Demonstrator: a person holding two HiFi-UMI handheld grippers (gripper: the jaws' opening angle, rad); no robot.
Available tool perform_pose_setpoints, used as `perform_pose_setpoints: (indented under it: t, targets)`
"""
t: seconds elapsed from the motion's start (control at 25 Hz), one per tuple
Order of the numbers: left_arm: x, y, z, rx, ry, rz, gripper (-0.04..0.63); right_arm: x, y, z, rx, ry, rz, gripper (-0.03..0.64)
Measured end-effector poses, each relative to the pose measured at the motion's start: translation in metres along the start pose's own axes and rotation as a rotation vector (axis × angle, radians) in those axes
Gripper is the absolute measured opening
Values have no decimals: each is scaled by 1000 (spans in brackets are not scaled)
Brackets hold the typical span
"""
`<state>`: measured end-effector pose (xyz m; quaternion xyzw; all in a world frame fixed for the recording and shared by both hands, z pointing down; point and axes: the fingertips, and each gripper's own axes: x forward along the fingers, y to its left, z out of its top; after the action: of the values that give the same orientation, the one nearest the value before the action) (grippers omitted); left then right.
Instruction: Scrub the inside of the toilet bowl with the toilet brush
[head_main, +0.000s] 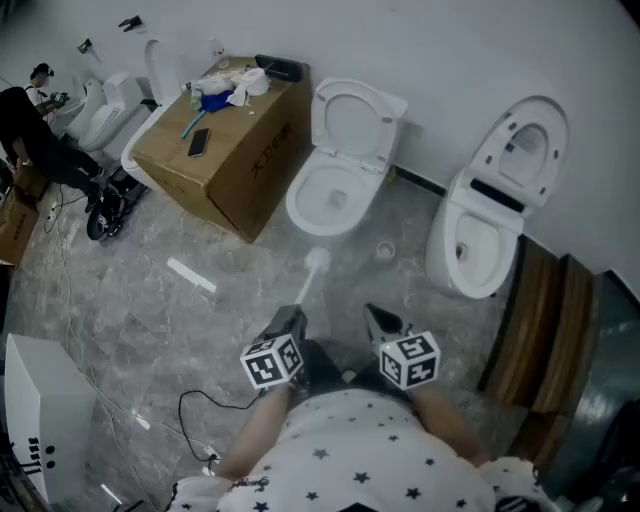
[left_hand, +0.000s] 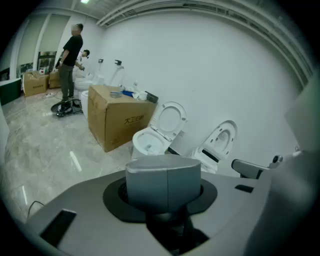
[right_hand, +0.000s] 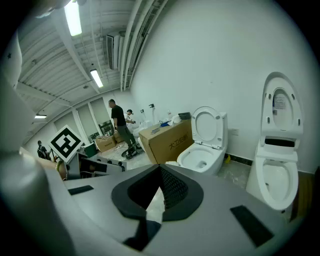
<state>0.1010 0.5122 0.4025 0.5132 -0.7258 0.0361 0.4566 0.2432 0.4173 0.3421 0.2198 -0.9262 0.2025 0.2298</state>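
Observation:
The open toilet (head_main: 298, 206) stands against the wall with its lid up; it also shows in the left gripper view (left_hand: 148, 143) and the right gripper view (right_hand: 202, 158). The toilet brush points at it, its white head (head_main: 317, 260) over the floor just in front of the bowl. My left gripper (head_main: 292, 318) is shut on the brush handle, which shows as a grey block (left_hand: 162, 181) in the left gripper view. Beside it, my right gripper (head_main: 372, 312) hangs shut and holds nothing; its tips (right_hand: 160, 170) meet.
A second toilet (head_main: 475, 245) stands to the right, with wooden boards (head_main: 540, 320) beyond it. A cardboard box (head_main: 225, 155) with clutter on top sits left of the open toilet. A white strip (head_main: 190, 275) and a black cable (head_main: 200, 400) lie on the floor. A person (head_main: 40, 130) stands far left.

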Motion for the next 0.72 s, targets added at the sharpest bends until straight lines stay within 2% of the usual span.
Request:
perform_pose_setpoints:
  t: [0.24, 0.52, 0.72]
  targets:
    - [-15, 2, 5, 45, -33, 12, 156, -9, 13, -4, -31, -30, 23, 6]
    - [-17, -18, 2, 77, -36, -43, 156, -21, 15, -6, -17, -45, 6, 6]
    - [-21, -21, 7, 77, -43, -42, 156, -27, 14, -6, -5, -52, 6, 6]
